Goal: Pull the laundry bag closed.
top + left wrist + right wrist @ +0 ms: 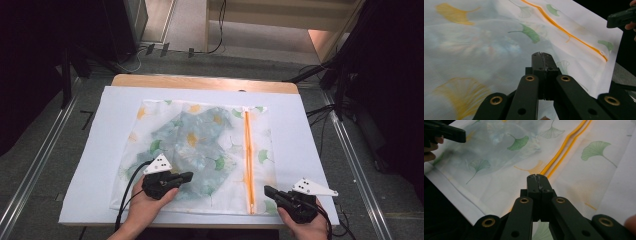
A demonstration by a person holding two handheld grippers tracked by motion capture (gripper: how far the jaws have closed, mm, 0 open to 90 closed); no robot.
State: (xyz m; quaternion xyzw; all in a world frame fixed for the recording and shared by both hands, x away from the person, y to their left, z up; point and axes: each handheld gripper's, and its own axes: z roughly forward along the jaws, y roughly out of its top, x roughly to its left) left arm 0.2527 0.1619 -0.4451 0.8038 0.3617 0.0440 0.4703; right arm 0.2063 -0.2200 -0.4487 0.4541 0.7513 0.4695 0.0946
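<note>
A white mesh bag (261,150) printed with green and yellow ginkgo leaves lies flat on the white sheet (300,130). An orange zipper (248,160) runs along its right side, from far to near. A blue-grey garment (192,145) shows through the mesh. My left gripper (189,175) hovers over the bag's near left part, its jaws shut with nothing between them (542,53). My right gripper (267,190) sits near the zipper's near end, also shut and empty (537,176). The zipper (564,147) runs away just ahead of its tips.
The sheet covers a wooden table (200,81) whose far edge shows. Cables (325,115) and dark stands (345,75) crowd the floor to the right, and metal floor rails (40,155) run along both sides. Bare sheet lies left and right of the bag.
</note>
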